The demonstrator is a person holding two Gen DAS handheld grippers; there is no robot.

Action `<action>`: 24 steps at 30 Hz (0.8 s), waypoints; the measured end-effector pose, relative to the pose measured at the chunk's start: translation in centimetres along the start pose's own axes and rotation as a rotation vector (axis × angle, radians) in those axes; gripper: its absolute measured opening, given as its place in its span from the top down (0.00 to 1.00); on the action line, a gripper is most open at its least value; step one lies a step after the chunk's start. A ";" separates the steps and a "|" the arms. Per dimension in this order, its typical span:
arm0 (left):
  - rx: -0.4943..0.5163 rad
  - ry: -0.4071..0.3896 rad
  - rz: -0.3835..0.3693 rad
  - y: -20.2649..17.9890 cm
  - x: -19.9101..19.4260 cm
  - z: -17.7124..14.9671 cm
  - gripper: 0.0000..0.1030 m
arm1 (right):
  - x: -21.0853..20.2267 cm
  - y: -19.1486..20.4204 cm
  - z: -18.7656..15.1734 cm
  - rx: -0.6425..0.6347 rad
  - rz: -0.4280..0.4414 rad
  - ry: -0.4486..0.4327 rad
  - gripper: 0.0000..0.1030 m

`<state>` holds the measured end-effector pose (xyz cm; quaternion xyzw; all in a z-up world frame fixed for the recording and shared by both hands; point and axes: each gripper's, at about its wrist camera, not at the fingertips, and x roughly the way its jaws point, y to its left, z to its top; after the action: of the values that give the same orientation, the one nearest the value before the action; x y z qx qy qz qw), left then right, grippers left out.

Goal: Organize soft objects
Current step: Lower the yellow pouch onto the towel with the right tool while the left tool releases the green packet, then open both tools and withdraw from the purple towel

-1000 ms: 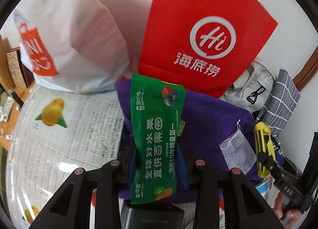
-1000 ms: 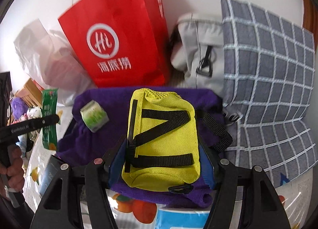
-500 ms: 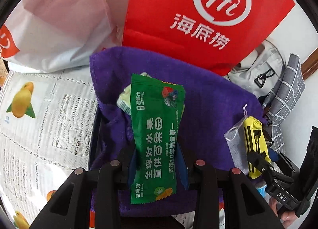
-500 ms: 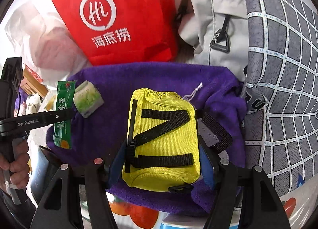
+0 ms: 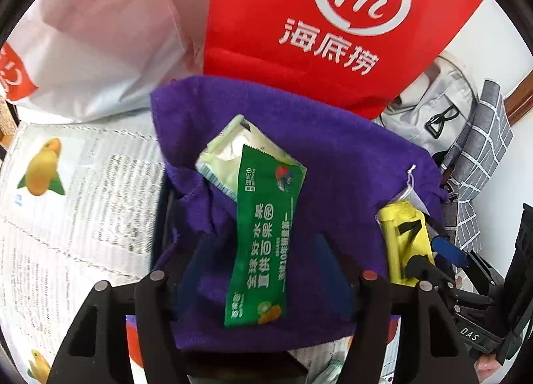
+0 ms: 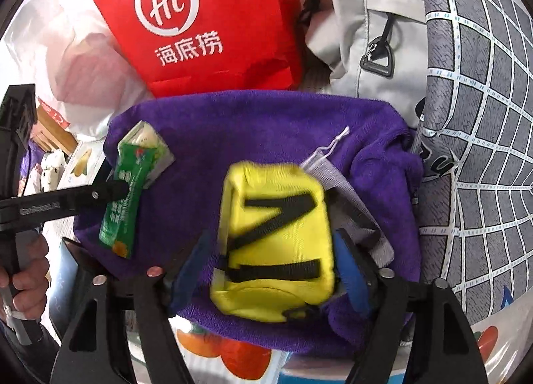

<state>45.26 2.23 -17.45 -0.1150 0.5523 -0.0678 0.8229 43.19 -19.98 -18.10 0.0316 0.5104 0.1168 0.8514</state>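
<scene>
The left gripper has its jaws spread wide, and the green wet-wipe packet lies loose between them on the purple towel, touching neither finger as far as the left wrist view shows. The packet's far end overlaps a pale tissue pack resting on the towel at about 11 o'clock from it. In the right wrist view the same packet and tissue pack sit at 9 to 10 o'clock on the towel, with the left gripper's black finger crossing over the packet

The right gripper also has its jaws parted, wider than the yellow pouch between them; the pouch, marked with black straps, is blurred and rests on the towel, and whether the blue pads touch it I cannot tell. A white mesh bag with a drawstring pokes out from under the pouch at 1 o'clock. From the left wrist view the pouch is at 3 o'clock

Behind the towel at 12 o'clock stands a red paper bag; a white plastic bag is at 10 o'clock, a grey backpack at 1 o'clock, and a grey checked cloth at 3 o'clock. The bench wears a fruit-print cover
</scene>
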 end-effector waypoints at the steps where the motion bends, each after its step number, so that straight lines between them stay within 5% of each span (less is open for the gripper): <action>1: -0.002 -0.001 0.003 0.2 -0.3 -0.2 0.37 | -0.2 0.1 -0.1 0.000 -0.003 0.000 0.26; 8: -0.036 -0.029 -0.013 2.2 -3.2 -2.8 0.37 | -3.5 0.5 -1.5 0.049 0.054 -0.065 0.26; 15: -0.050 -0.084 -0.007 3.6 -7.1 -6.0 0.37 | -6.9 4.1 -5.6 -0.060 0.065 -0.114 0.26; 24: -0.027 -0.137 0.032 3.9 -11.1 -10.8 0.37 | -9.0 6.3 -12.4 -0.096 0.067 -0.059 0.46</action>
<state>30.96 7.40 -12.50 -0.1215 0.4971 -0.0392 0.8583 27.20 -16.81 -15.16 0.0113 0.4778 0.1685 0.8621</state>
